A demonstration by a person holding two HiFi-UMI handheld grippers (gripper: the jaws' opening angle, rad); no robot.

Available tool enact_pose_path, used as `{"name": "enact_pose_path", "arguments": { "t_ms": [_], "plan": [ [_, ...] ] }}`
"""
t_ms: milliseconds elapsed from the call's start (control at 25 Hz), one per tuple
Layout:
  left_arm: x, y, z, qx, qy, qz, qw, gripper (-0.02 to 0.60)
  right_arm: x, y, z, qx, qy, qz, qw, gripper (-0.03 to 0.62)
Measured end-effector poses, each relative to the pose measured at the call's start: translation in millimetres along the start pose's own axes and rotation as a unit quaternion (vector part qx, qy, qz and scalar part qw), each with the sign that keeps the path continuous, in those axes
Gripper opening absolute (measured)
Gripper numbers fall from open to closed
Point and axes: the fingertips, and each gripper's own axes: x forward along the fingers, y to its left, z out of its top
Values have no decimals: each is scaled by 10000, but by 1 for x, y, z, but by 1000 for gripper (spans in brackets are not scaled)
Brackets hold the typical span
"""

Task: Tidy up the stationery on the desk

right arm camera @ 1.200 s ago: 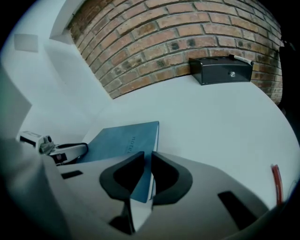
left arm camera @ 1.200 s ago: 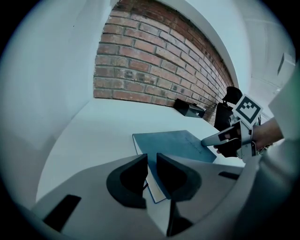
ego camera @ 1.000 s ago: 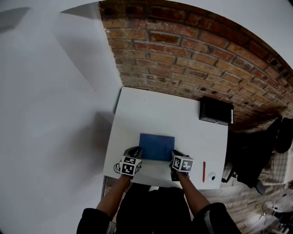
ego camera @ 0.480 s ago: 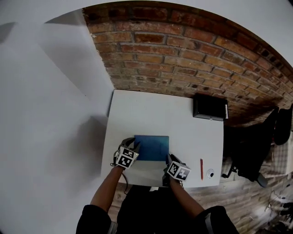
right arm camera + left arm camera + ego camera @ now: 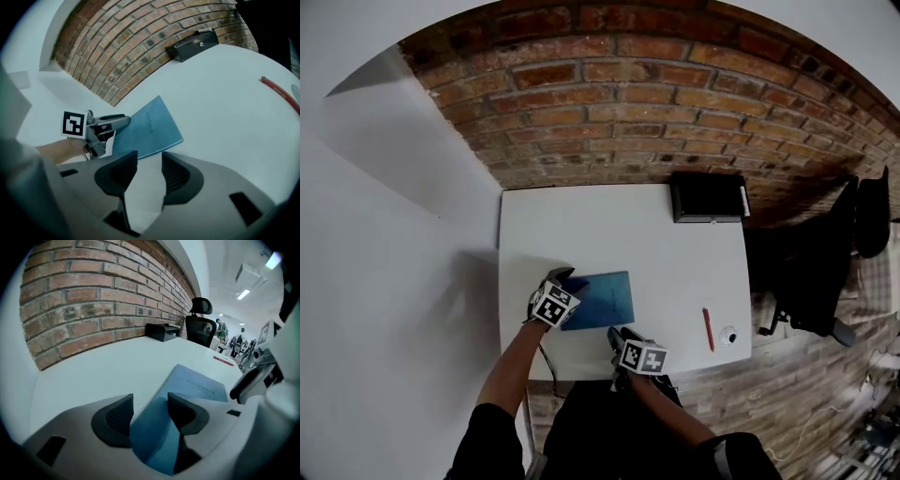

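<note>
A blue notebook (image 5: 602, 298) lies tilted on the white desk (image 5: 656, 244), left of centre. My left gripper (image 5: 567, 278) is shut on its near left corner. In the left gripper view the blue cover (image 5: 197, 387) runs up between the jaws of that gripper (image 5: 150, 411). My right gripper (image 5: 616, 334) sits near the desk's front edge, just below the notebook's lower right corner. In the right gripper view it (image 5: 149, 171) is shut on a white sheet (image 5: 145, 187). A red pen (image 5: 708, 329) lies to the right, apart from both grippers.
A black box (image 5: 707, 198) stands at the back right against the brick wall. A small white round object (image 5: 728, 336) sits right of the pen near the front right corner. A black office chair (image 5: 811, 272) stands off the desk's right side.
The notebook has swung to a tilt and shifted left with the left gripper on its corner. The right gripper has drawn back toward the front edge, off the notebook.
</note>
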Motion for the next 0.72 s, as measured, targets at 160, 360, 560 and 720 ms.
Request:
{"name": "enact_pose_path", "arguments": {
  "t_ms": [160,360,560,720],
  "plan": [
    [1,-2,0,-188,1,-294,9994,218,8,6,-2,-44,24,37,10000,152],
    [-1,-4,-2,-285,8,-338,9990,218,11,1,1,10,59,5,10000,152],
    [-1,-5,-5,-282,60,-407,9988,215,14,-2,1,-77,240,35,9997,152],
    [1,-6,-3,344,250,-479,9979,216,13,-1,-1,-202,320,38,9993,152]
  ]
}}
